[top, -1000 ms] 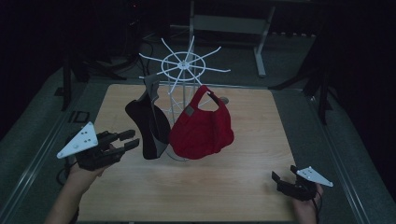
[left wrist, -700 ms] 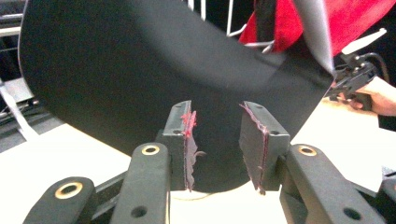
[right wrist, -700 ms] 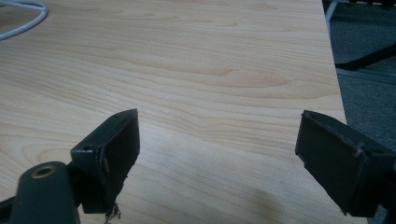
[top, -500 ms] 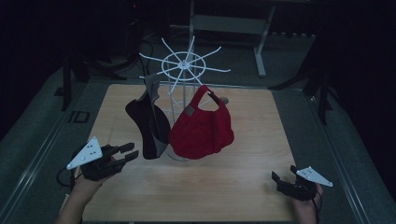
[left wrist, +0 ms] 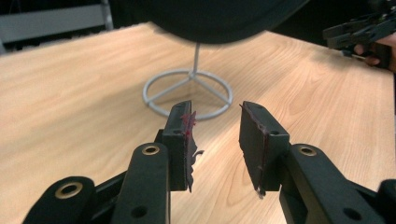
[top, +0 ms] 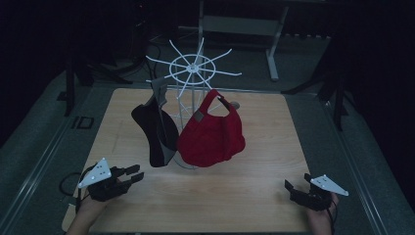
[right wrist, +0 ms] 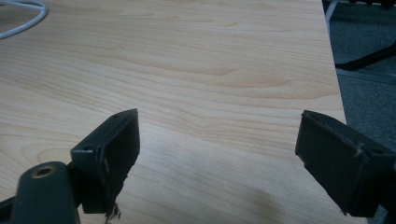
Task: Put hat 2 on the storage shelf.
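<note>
High view: left gripper (top: 131, 176) low over the near left of the table (top: 244, 196), jaws partly apart, nothing between them. Left gripper view confirms the gap is clear, with wood grain visible through it; the pads (left wrist: 184, 135) look torn, with red lint on one.

Right gripper (top: 292, 188) sits at the near right edge, jaws wide apart and empty, over bare wood in the right gripper view.

Work in hand appears to be the hats on the white wire rack (top: 193, 73). Black cap (top: 154, 132) hangs nearest the left gripper, ahead of it and higher, well apart. Red hat (top: 211, 137) hangs just beside the cap, to its right, toward the table centre. Rack's ring base (left wrist: 187, 93) lies straight ahead of the left jaws.

Risks, as judged: the rack looks light, so a sideways pull on a hat could tip it or drag it across the wood. Ragged pads may snag fabric or slip. Reaching for the red hat could knock the cap off its arm
</note>
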A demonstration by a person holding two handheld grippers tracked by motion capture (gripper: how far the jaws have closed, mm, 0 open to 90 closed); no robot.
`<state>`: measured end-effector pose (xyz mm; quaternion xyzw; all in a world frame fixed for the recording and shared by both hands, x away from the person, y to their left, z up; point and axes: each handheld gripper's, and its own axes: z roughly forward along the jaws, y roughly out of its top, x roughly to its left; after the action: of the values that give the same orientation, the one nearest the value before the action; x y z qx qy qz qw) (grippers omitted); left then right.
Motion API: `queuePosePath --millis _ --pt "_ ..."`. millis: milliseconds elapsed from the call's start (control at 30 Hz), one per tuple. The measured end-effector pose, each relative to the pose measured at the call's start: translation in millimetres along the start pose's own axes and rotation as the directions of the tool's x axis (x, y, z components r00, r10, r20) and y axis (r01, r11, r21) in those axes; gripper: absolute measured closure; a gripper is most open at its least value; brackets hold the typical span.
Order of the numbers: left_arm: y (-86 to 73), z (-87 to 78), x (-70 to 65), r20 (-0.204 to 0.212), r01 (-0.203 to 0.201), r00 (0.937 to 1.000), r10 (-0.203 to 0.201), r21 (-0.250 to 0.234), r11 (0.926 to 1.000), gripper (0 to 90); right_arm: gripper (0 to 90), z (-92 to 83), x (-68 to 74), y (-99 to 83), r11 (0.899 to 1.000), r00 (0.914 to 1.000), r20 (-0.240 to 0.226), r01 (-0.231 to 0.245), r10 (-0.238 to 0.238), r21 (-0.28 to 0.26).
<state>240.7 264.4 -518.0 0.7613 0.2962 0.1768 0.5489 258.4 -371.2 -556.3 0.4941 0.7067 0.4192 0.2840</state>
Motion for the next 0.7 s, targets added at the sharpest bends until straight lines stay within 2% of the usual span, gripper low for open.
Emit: queuePosePath --millis 100,167,333,467,700 --pt "-9.9 -0.3 1.7 -0.014 0.020 0.9997 -0.020 0.016 0.9997 65.2 13.7 -0.1 0.4 0.0 1.000 1.0000 0.001 0.003 -0.003 -0.002" --pt "-18.7 -1.5 1.9 -0.039 0.009 0.9992 -0.007 0.052 0.9986 65.1 13.7 -0.2 0.7 -0.1 1.000 1.0000 0.002 0.005 -0.005 -0.002" --pt "-32.2 -5.0 0.7 -0.055 0.016 0.9984 -0.012 0.078 0.9968 65.0 13.7 -0.3 0.8 -0.1 1.000 0.9999 0.012 0.008 -0.008 -0.006" --pt "-36.9 -5.4 -0.8 -0.065 0.011 0.9979 -0.005 0.092 0.9957 65.0 13.7 -0.1 1.5 0.0 1.000 0.9997 0.017 0.017 -0.017 -0.008" --pt "-40.9 -4.7 -2.3 -0.069 0.014 0.9976 -0.008 0.083 0.9965 65.1 13.7 -0.2 1.4 0.0 1.000 0.9998 0.012 0.017 -0.017 -0.011"
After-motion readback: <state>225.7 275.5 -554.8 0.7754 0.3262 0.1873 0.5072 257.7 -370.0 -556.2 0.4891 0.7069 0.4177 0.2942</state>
